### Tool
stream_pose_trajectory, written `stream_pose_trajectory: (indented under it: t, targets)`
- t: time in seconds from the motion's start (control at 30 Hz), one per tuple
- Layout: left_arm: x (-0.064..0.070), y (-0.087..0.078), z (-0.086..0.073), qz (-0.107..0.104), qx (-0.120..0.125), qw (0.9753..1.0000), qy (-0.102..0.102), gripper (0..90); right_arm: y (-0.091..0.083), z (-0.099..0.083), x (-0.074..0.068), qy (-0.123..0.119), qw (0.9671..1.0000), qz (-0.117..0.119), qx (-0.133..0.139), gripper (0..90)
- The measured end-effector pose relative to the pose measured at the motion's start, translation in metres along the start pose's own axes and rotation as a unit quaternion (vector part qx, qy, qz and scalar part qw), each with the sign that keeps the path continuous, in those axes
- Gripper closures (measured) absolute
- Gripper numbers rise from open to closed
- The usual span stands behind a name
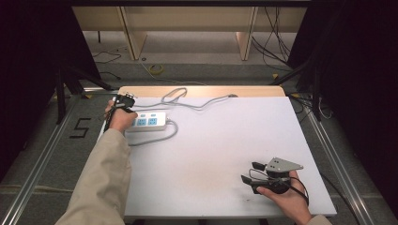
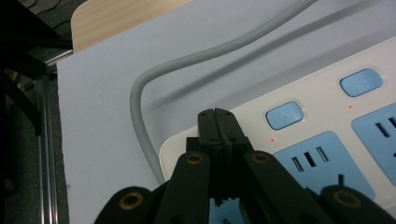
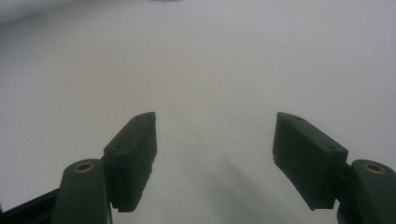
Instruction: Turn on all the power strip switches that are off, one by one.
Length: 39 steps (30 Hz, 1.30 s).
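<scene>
- Left gripper [image 2: 217, 114] clenched, jaws pressed together with nothing between, tip poised over the strip [image 2: 327, 126] at its left end, near a blue switch [image 2: 285, 115]; probably closed to serve as a poking tip.
- Right gripper [image 3: 215, 154] released, jaws wide, parked well right of the strip, likely idle.
- Strip at the board's [image 1: 225, 154] far-left; contact with the strip unclear, cord [image 2: 140, 116] end cut off.

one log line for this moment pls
left gripper: shut, over power strip end | right gripper: open, empty, above white table

Power strip [image 2: 327, 140] glossy white plastic; table sheet [image 1: 225, 150] matt; table edge [image 1: 202, 91] wood.
</scene>
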<state>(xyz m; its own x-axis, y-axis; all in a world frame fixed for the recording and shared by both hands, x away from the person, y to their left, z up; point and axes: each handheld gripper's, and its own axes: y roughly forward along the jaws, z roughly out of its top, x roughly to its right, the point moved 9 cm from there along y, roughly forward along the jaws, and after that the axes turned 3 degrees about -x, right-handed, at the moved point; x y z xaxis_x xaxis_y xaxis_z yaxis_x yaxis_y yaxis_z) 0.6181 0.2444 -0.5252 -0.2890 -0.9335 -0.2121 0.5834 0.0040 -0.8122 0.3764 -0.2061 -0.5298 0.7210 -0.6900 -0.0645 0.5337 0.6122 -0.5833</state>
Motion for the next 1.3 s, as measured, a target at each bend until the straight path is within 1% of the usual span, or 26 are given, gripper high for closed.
stream_pose_trajectory:
  t: [0.1, 0.27, 0.47, 0.5, 0.53, 0.57, 0.63, 0.67, 0.7, 0.77, 0.83, 0.93, 1.03, 1.17, 1.2, 1.23, 1.27, 1.3]
  targets:
    - [-0.0002, 0.0001, -0.0005, -0.002, 0.004, 1.0000, -0.002, 90.0, 0.0003, 0.0000, 0.0001, 0.001, 1.0000, 0.001, 0.002, 31.4]
    - [0.0003, 0.0004, -0.0004, 0.002, 0.002, 1.0000, 0.002, 90.0, -0.0003, -0.0001, 0.0000, 0.000, 1.0000, 0.000, 0.001, 31.5]
    - [0.0000, 0.0007, -0.0007, -0.002, 0.001, 1.0000, -0.002, 90.0, -0.0002, -0.0002, -0.0003, 0.001, 1.0000, 0.001, 0.001, 31.5]
    - [0.0008, 0.0011, -0.0014, -0.004, -0.001, 1.0000, -0.005, 90.0, -0.0003, -0.0001, -0.0003, 0.001, 1.0000, 0.000, 0.001, 31.5]
    - [0.0031, 0.0011, -0.0003, -0.015, 0.004, 0.9998, -0.013, 90.0, -0.0006, -0.0002, -0.0002, 0.000, 1.0000, 0.001, 0.001, 31.4]
    - [0.0034, 0.0013, -0.0001, -0.012, 0.003, 0.9999, -0.009, 90.0, -0.0007, -0.0001, -0.0002, 0.000, 1.0000, 0.000, 0.001, 31.5]
    - [0.0051, 0.0023, 0.0011, 0.005, 0.001, 0.9999, 0.014, 90.0, -0.0006, -0.0001, 0.0000, 0.000, 1.0000, 0.000, 0.001, 31.5]
    - [0.0056, 0.0028, 0.0017, 0.012, 0.001, 0.9998, 0.018, 90.0, -0.0006, -0.0002, -0.0001, 0.000, 1.0000, 0.000, 0.001, 31.5]
    - [0.0058, 0.0028, 0.0019, 0.013, -0.001, 0.9998, 0.016, 90.0, -0.0006, -0.0002, -0.0002, 0.000, 1.0000, 0.000, 0.001, 31.5]
    - [0.0045, 0.0027, 0.0016, 0.005, 0.001, 1.0000, -0.002, 90.0, -0.0009, -0.0001, -0.0005, 0.000, 1.0000, 0.001, 0.001, 31.5]
    - [0.0044, 0.0025, 0.0013, 0.003, 0.003, 1.0000, -0.001, 90.0, -0.0014, -0.0006, -0.0009, 0.001, 1.0000, 0.001, 0.001, 31.5]
    - [0.0045, 0.0024, 0.0014, 0.005, 0.002, 1.0000, 0.002, 90.0, -0.0015, -0.0011, 0.0005, 0.002, 1.0000, 0.000, 0.000, 31.5]
    - [0.0043, 0.0024, 0.0016, 0.001, 0.005, 1.0000, -0.004, 90.0, -0.0016, -0.0006, 0.0001, 0.001, 1.0000, -0.001, 0.001, 31.5]
    - [0.0047, 0.0017, 0.0010, 0.002, 0.003, 1.0000, 0.000, 90.0, -0.0015, -0.0001, -0.0008, 0.003, 1.0000, -0.001, 0.001, 31.5]
    - [0.0051, 0.0009, 0.0019, 0.000, 0.008, 1.0000, -0.001, 90.0, -0.0013, 0.0001, -0.0008, 0.002, 1.0000, -0.001, 0.002, 31.5]
    - [0.0058, 0.0003, 0.0021, -0.002, 0.006, 1.0000, -0.004, 90.0, -0.0014, 0.0000, -0.0008, 0.001, 1.0000, -0.001, 0.001, 31.5]
    - [0.0061, -0.0006, 0.0022, 0.001, 0.008, 1.0000, 0.000, 90.0, -0.0013, -0.0001, -0.0007, 0.001, 1.0000, -0.002, 0.001, 31.5]
    - [0.0058, -0.0010, 0.0023, 0.002, 0.010, 0.9999, 0.000, 90.0, -0.0012, -0.0002, -0.0005, 0.001, 1.0000, -0.001, 0.001, 31.5]
